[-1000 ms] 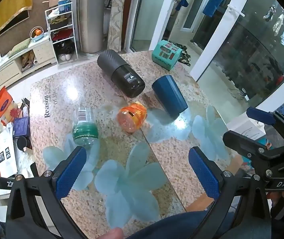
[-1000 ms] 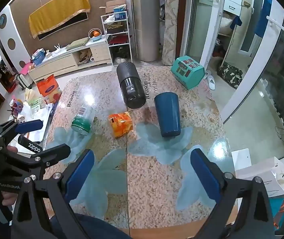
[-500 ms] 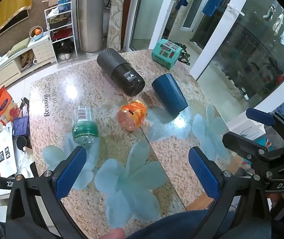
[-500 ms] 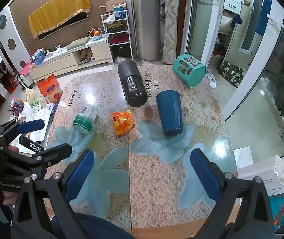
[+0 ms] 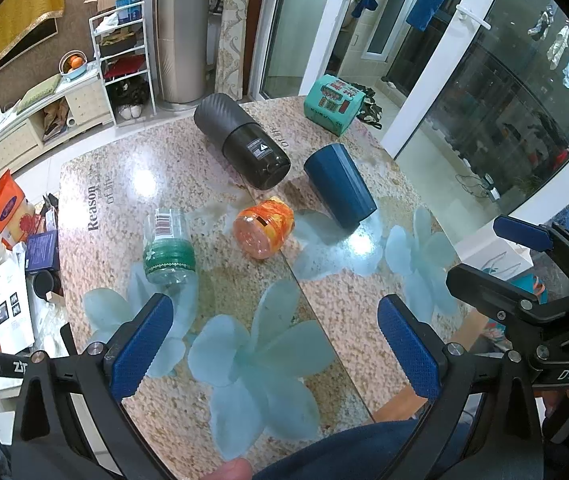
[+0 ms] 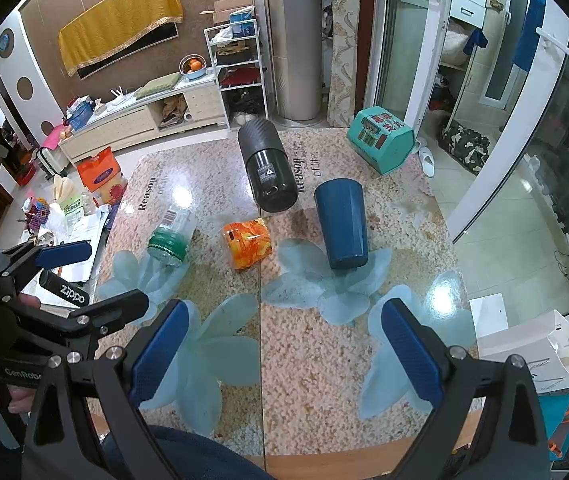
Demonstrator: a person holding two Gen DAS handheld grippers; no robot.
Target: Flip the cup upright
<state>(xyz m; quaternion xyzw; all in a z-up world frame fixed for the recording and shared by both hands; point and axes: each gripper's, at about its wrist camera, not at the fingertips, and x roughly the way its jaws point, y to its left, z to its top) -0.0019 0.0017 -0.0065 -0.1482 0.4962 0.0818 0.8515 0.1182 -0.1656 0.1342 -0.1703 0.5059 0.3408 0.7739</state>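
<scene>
- Left wrist view: left gripper [image 5: 274,346] spread wide, empty, above table [image 5: 364,312]; right gripper [image 5: 524,252] at right edge — fingers apart.
- Right wrist view: right gripper [image 6: 282,350] wide, empty; blue cup [image 6: 342,222] lying sideways ahead, black canister [image 6: 266,170] beside, orange jar [image 6: 246,243] and bottle [image 6: 172,232] leftward — nothing between.

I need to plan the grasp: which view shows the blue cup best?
The right wrist view: the blue cup lies nearly centred, full length visible. The left wrist view shows the same cup off to the right and foreshortened.

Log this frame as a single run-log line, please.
phase: pre-grasp | blue cup: on its side on table, untouched | left gripper: open, empty | right gripper: open, empty, short of cup
</scene>
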